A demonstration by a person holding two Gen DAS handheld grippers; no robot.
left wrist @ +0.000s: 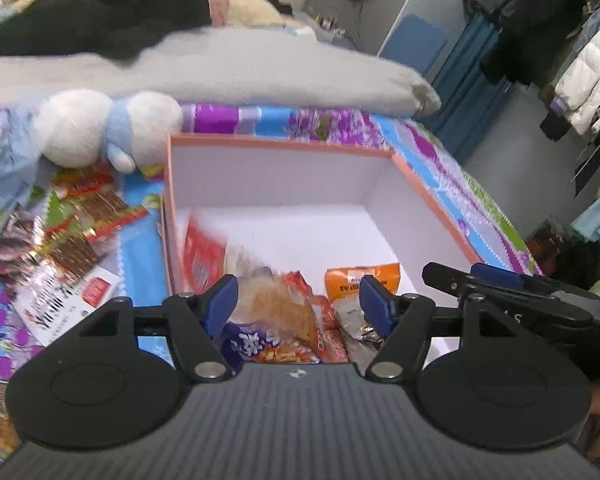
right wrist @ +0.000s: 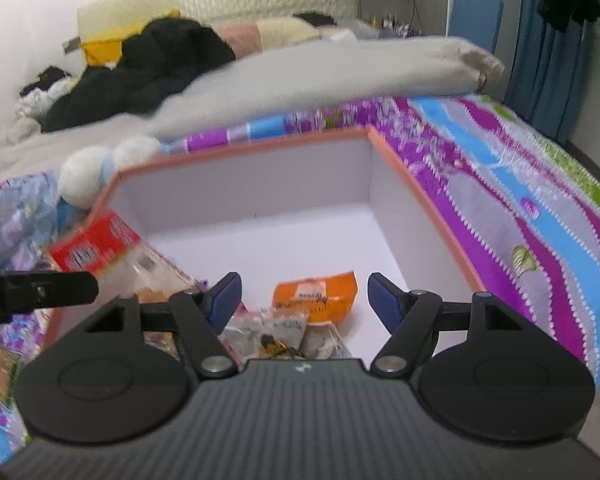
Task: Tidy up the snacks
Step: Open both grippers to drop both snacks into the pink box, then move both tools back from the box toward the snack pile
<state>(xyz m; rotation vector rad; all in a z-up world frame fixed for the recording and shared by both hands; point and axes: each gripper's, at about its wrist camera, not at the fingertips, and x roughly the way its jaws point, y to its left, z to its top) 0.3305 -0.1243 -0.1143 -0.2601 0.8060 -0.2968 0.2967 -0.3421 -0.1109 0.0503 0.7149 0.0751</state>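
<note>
An open box (left wrist: 284, 145) with an orange rim and white inside sits on the bed; it also shows in the right wrist view (right wrist: 420, 196). Inside lie an orange packet (left wrist: 362, 278) (right wrist: 316, 294), a blurred red-and-clear snack bag (left wrist: 204, 252) (right wrist: 112, 248) leaning at the left wall, and several other packets. My left gripper (left wrist: 298, 302) is open and empty above the box's near end. My right gripper (right wrist: 304, 300) is open and empty over the box; it appears at the right of the left wrist view (left wrist: 512, 292).
Several loose snack packets (left wrist: 80, 232) lie on the patterned bedsheet (right wrist: 540, 216) left of the box. A white and blue plush toy (left wrist: 108, 130) sits behind them. A grey blanket (left wrist: 240, 68) and dark clothes (right wrist: 148, 68) lie beyond. Hanging clothes (left wrist: 580, 68) stand right.
</note>
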